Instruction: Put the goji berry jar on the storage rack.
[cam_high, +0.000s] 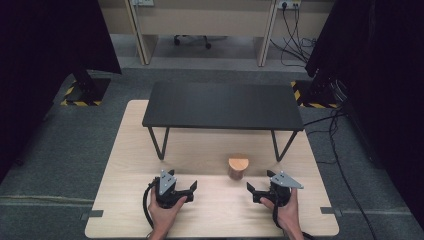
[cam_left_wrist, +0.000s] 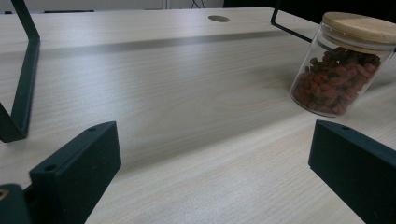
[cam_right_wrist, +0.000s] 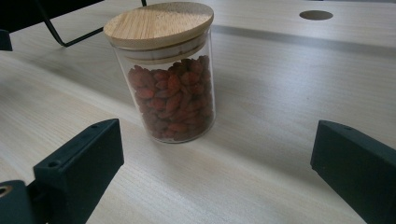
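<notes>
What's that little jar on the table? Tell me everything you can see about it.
The jar is a small, clear, glass-looking cylinder with a flat round lid that looks like light wood or bamboo, closed on top. Small reddish-brown dried pieces, perhaps berries, fill most of it. It stands upright on the pale wooden table, just in front of the low black shelf, nearer the right gripper. Nothing but the table touches it; both grippers are apart from it.

glass jar (cam_right_wrist: 173, 98), wooden lid (cam_right_wrist: 159, 23).

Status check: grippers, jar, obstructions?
Left gripper and right gripper open, empty, low over the table. Lidded jar of red berries upright between them, untouched. Nothing blocking it.
</notes>
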